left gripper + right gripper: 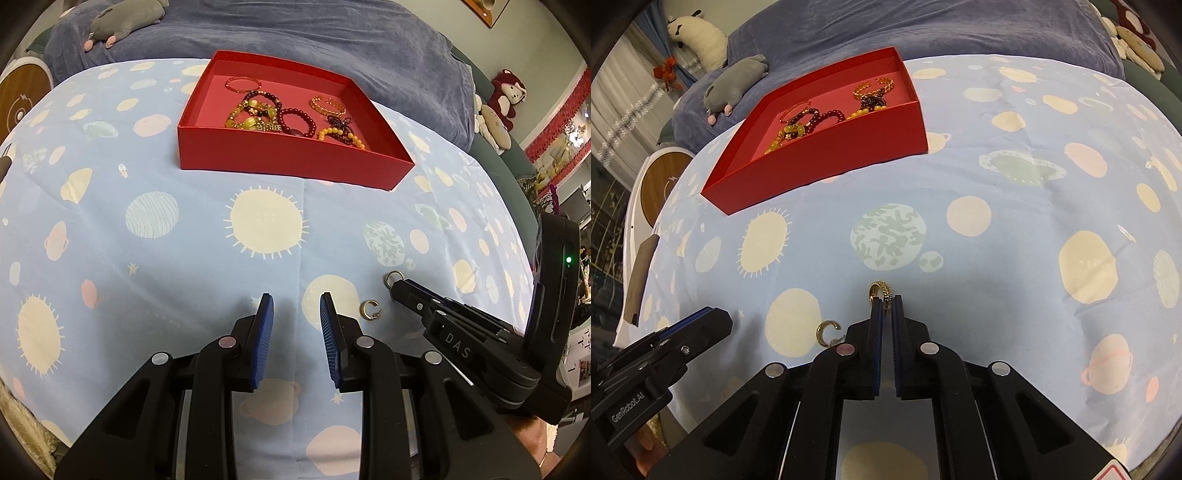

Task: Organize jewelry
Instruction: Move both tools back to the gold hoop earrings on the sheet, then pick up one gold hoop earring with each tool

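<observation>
I am working over a bed covered by a pale blue sheet [147, 258] printed with suns and planets, and a shallow red box [288, 155] sits on it ahead of both cameras. My right tongs [886, 301] are pressed together on a small gold ring [881, 290], gripping its lower edge so the band stands upright above the tips, just off the sheet; I judge it is held this way so it can be carried across and let go over the box. In the left camera the same ring [392, 277] shows at the tip of the right tongs [397, 286]. My left tongs [297, 308] hover low over the sheet with the blue pads well apart and nothing between them. Just to their right lies a second gold piece, an open C-shaped ear cuff [369, 308], loose on the sheet and near the right tongs too; the left tongs look placed to take it next, though that is my guess. The box already holds a loose tangle rather than sorted rows: a thin gold bangle [242, 83] at the back, dark red bead bracelets [297, 123] in the middle, yellow bead strands [247, 118] toward the left, and a gold cuff bracelet [328, 105] at the right. Its near wall stands between the tongs and the contents, so anything carried must clear the rim
</observation>
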`<state>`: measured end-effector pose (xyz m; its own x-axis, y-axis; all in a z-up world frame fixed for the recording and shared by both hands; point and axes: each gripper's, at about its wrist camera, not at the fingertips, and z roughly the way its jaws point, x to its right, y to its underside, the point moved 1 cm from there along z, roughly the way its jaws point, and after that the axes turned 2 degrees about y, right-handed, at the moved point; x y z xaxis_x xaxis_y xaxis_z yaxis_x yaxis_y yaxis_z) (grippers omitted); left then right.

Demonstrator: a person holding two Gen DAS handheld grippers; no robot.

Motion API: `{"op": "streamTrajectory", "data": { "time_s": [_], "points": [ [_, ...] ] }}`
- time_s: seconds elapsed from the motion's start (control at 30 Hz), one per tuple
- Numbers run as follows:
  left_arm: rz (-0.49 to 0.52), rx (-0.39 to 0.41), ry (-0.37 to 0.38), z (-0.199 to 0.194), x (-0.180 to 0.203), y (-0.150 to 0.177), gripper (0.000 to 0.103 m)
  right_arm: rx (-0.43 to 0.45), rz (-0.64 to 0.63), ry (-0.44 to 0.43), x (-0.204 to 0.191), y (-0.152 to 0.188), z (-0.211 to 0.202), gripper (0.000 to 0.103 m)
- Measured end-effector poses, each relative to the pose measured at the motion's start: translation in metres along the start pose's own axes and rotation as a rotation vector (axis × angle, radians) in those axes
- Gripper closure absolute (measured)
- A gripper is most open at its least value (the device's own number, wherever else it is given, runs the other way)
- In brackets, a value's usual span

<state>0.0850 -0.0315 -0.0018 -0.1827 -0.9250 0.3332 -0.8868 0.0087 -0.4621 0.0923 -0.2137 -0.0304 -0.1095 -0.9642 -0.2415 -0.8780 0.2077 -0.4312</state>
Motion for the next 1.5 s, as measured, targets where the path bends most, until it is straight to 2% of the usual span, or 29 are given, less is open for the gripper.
{"op": "streamTrajectory", "data": {
  "time_s": [0.07,0.13,0.2,0.27,0.43,0.5,0.53,1.03,1.27,1.5],
  "points": [
    [0.002,-0.004,0.003,0.001,0.003,0.001,0.078,-0.008,-0.002,-0.007,0.003,0.001,-0.002,0.097],
    [0.002,-0.008,0.006,0.002,0.005,0.002,0.078,-0.001,-0.002,0.000,0.004,0.002,-0.005,0.089],
    [0.004,-0.011,0.010,0.002,0.007,0.004,0.078,0.019,-0.002,0.014,0.003,0.000,-0.008,0.072],
    [0.009,-0.012,0.010,0.002,0.008,0.005,0.078,0.029,-0.007,0.014,0.001,-0.003,-0.008,0.069],
    [0.015,-0.019,0.012,0.002,0.010,0.007,0.078,0.018,-0.067,0.038,-0.009,-0.005,0.000,0.070],
    [0.018,-0.021,0.012,0.002,0.011,0.008,0.078,0.004,-0.087,0.055,-0.011,-0.003,0.005,0.086],
    [0.019,-0.021,0.012,0.003,0.011,0.008,0.078,0.002,-0.090,0.061,-0.011,-0.002,0.006,0.087],
    [0.095,-0.065,0.040,0.029,0.046,0.014,0.078,0.004,0.038,0.056,0.024,0.022,-0.018,0.087],
    [0.139,-0.082,0.044,0.045,0.062,0.013,0.078,0.003,0.056,0.050,0.030,0.027,-0.021,0.087],
    [0.146,-0.073,0.029,0.052,0.065,0.010,0.083,0.007,0.059,0.042,0.031,0.027,-0.021,0.087]
  ]
}}
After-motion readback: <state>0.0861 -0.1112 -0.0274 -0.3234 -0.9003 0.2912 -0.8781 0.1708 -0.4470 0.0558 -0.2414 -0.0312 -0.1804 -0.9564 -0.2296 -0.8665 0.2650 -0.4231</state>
